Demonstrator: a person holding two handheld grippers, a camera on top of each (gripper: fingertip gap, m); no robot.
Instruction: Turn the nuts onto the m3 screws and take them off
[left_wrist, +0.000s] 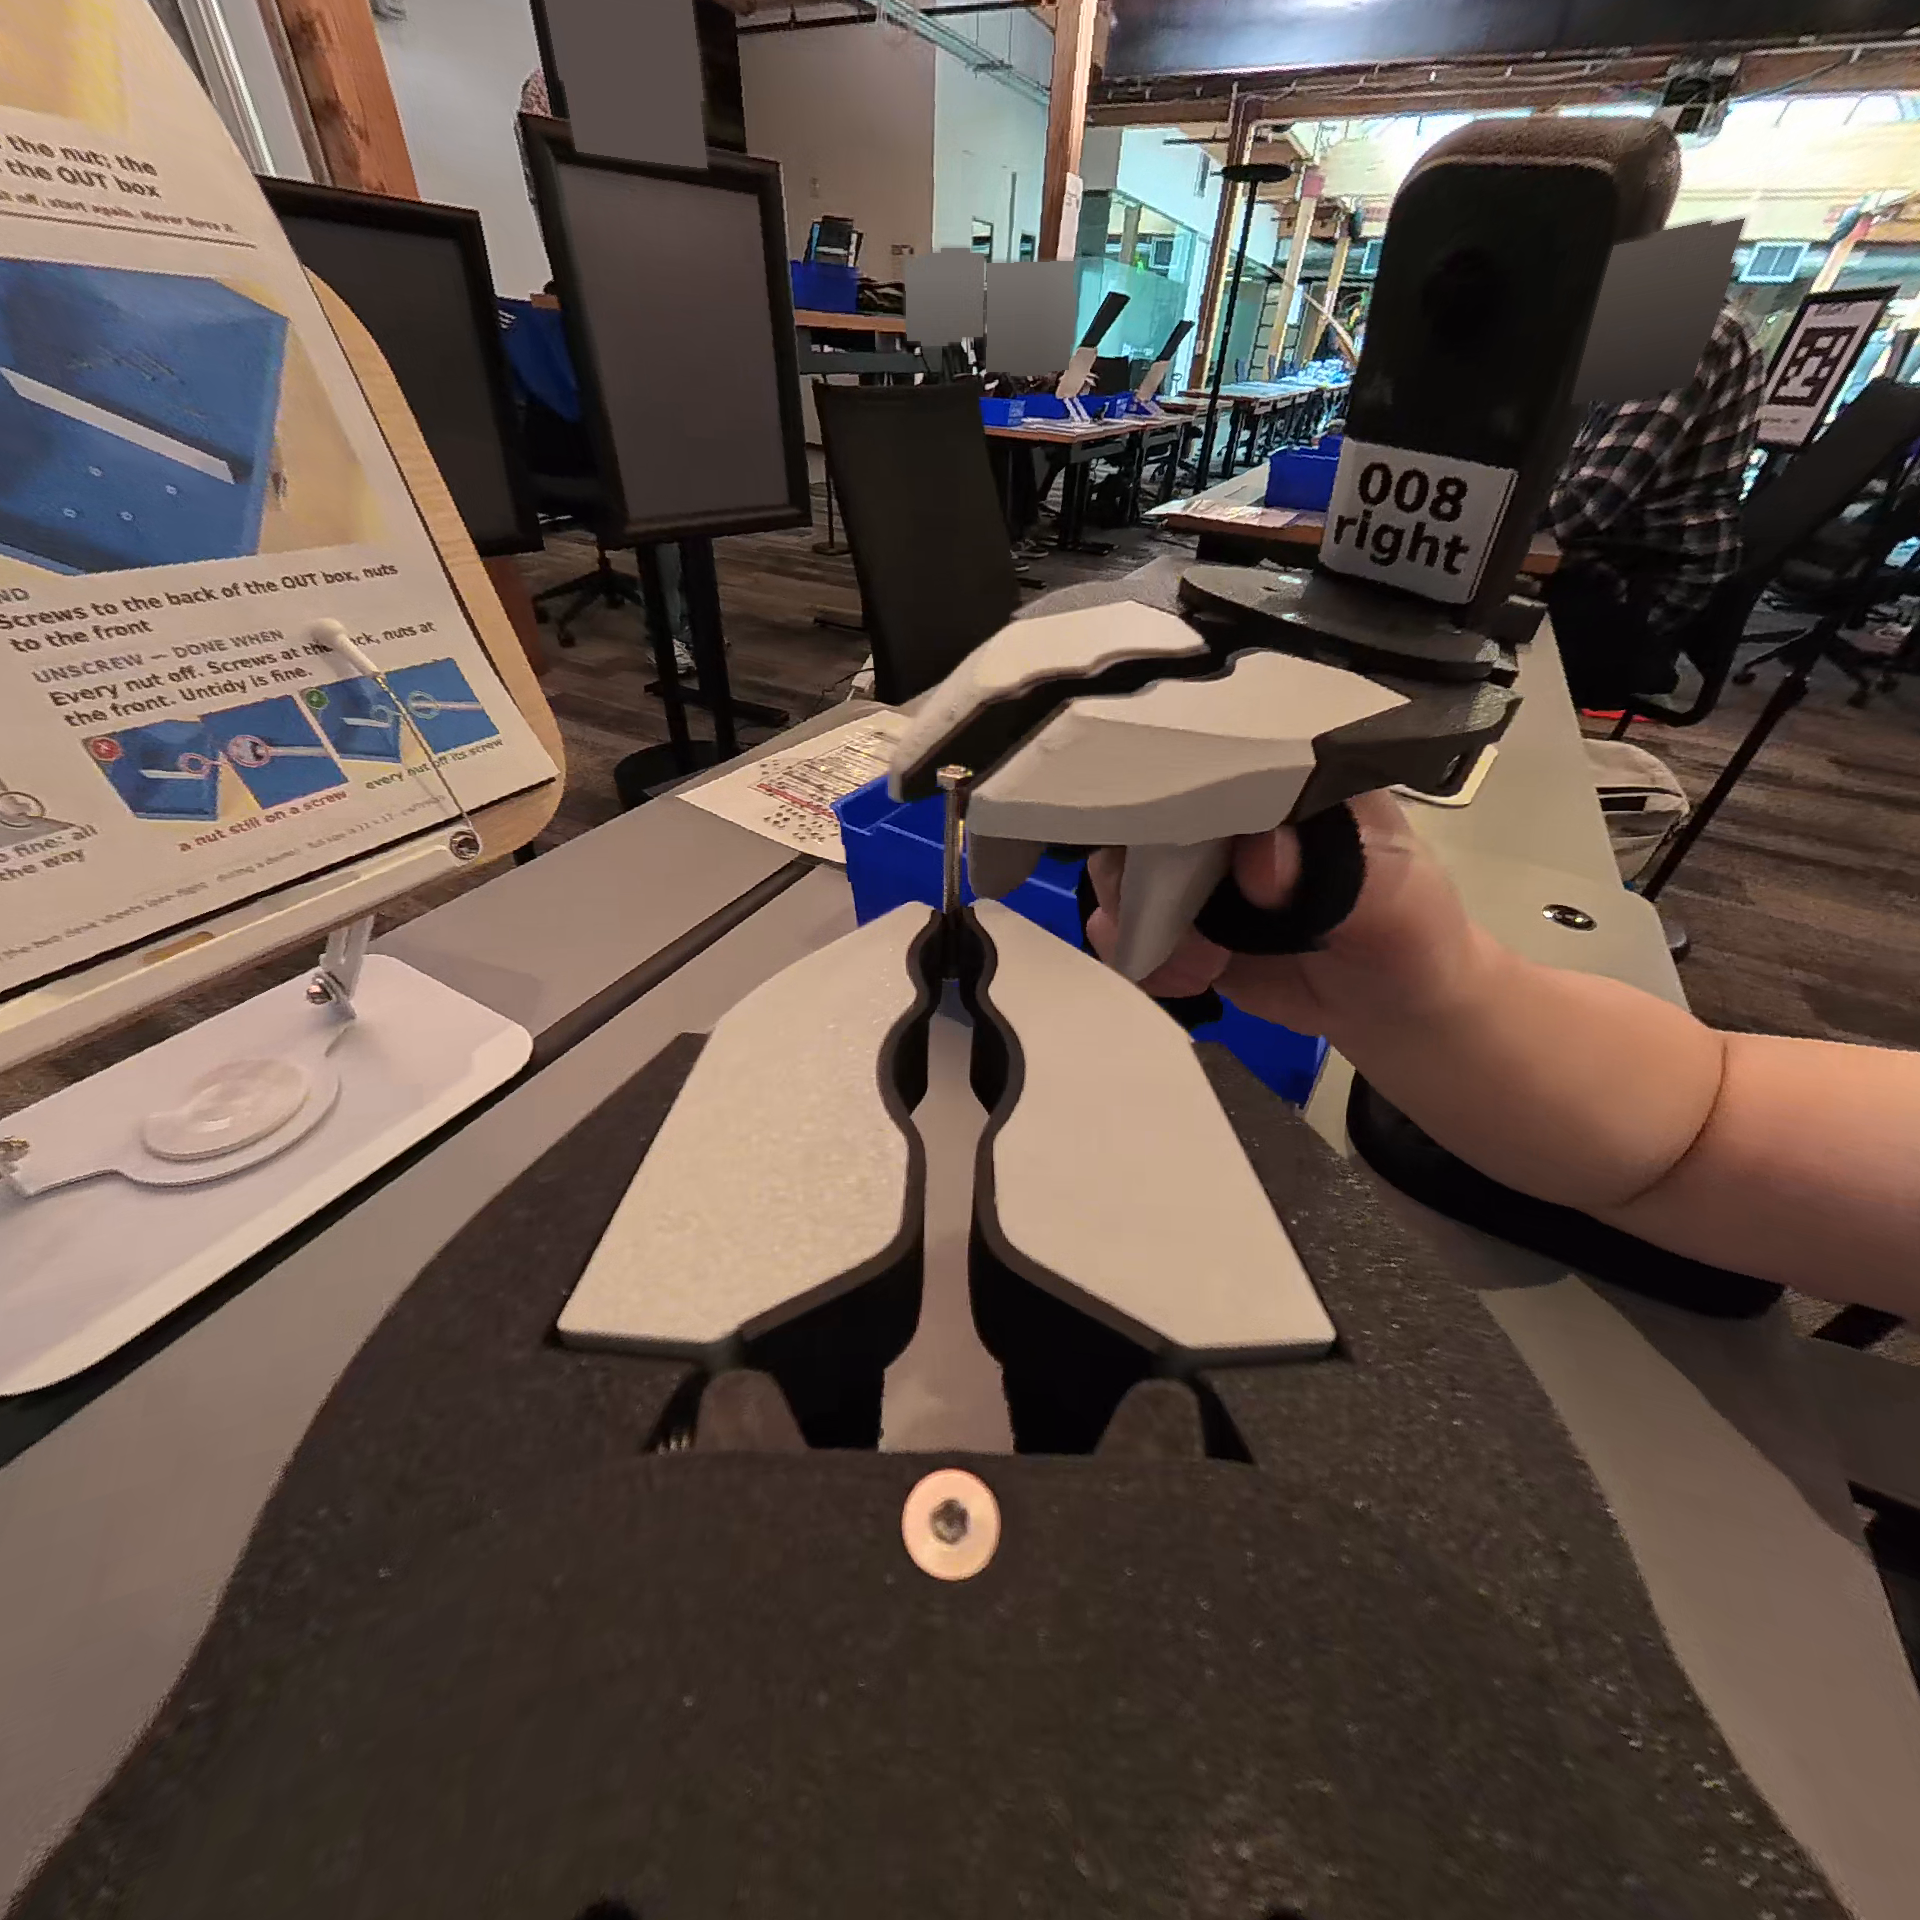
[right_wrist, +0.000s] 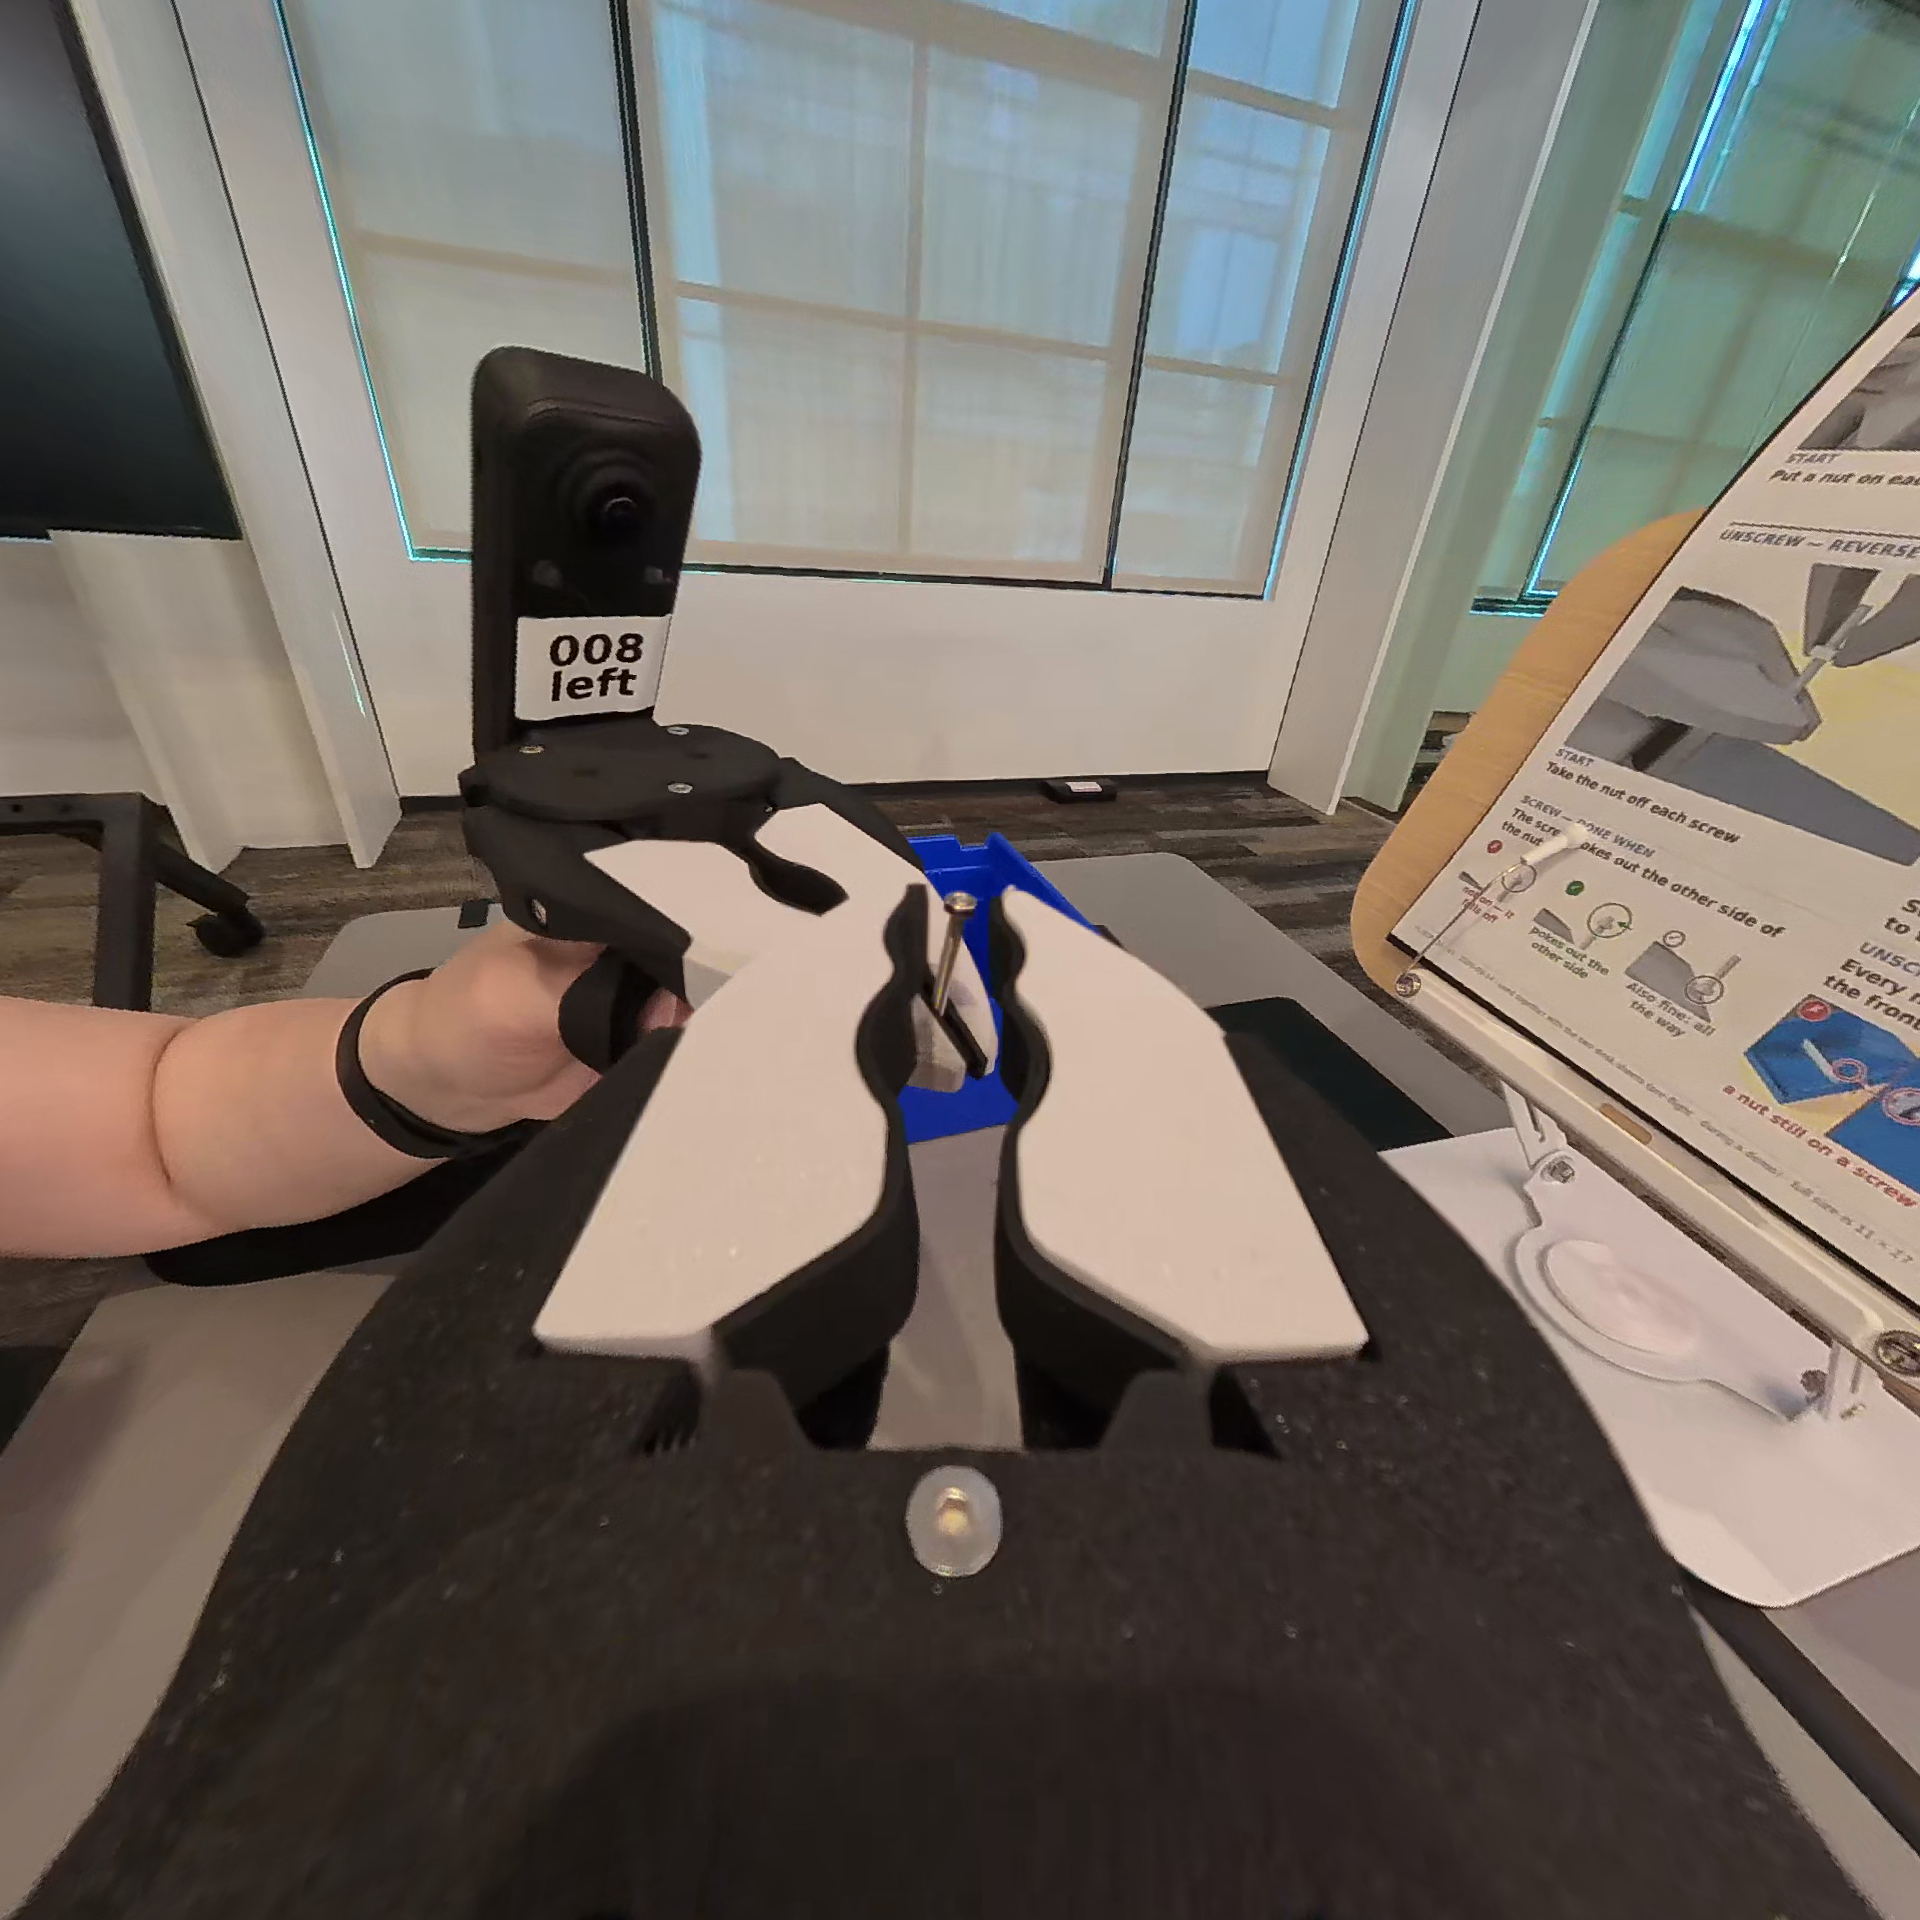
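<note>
At the left edge of the left wrist view an instruction sheet (left_wrist: 208, 499) leans on its stand. At centre, the left gripper (left_wrist: 951, 920) is clamped on the lower shank of an upright screw (left_wrist: 952, 842). The right gripper (left_wrist: 940, 774), fingers parted, straddles the screw's head above a blue bin (left_wrist: 883, 842). No nut is discernible. The screw looks thin, stiff, light and slippery, so hold it by the shank.
</note>
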